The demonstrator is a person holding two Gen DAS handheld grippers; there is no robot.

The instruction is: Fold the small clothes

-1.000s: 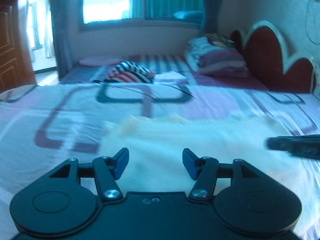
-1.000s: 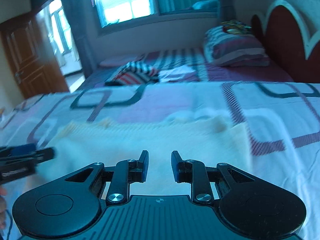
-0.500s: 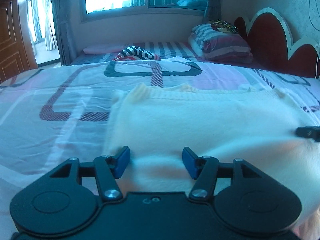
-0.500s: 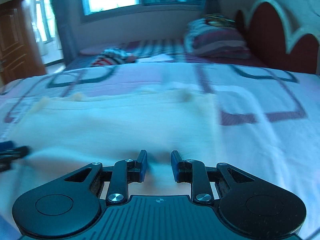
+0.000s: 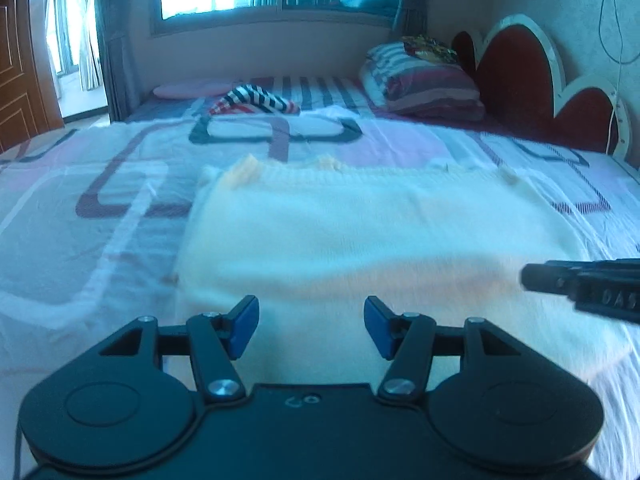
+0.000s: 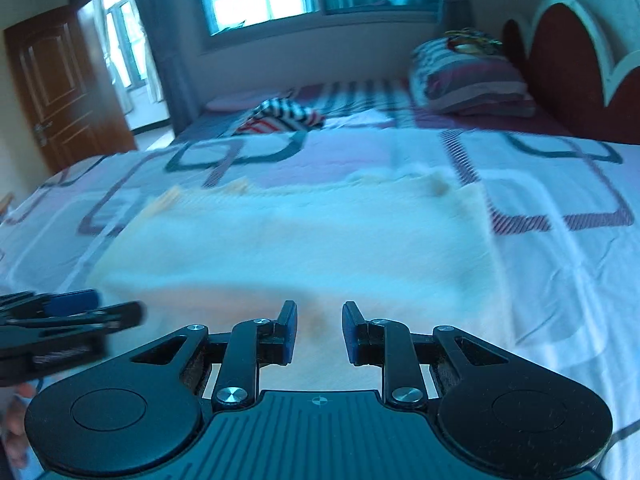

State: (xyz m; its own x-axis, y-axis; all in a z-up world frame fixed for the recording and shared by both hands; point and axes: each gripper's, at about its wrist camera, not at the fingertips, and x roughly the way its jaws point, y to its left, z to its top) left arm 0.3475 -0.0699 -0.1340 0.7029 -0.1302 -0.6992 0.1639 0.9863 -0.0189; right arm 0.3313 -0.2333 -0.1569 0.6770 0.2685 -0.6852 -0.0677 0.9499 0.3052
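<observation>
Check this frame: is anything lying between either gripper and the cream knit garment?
Nothing visible. The cream knit garment lies flat on the bedsheet, directly ahead of the open left gripper and open right gripper.

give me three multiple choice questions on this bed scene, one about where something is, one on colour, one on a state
1. Where does the striped garment lie?
A. on the cream knit garment
B. far down the bed, toward the window
C. on the pillow

2. What colour are the left tool's pads?
A. blue
B. red
C. white

3. How do the left tool's jaws stand?
A. clamped on the cream garment
B. apart, pressing on nothing
C. clamped on the pillow

Answers:
1. B: it sits well beyond the cream knit garment, beside the pillow and not on it.
2. A: both pads show blue in the left wrist view.
3. B: a clear gap separates the pads, with the cream fabric only seen beyond them.
</observation>
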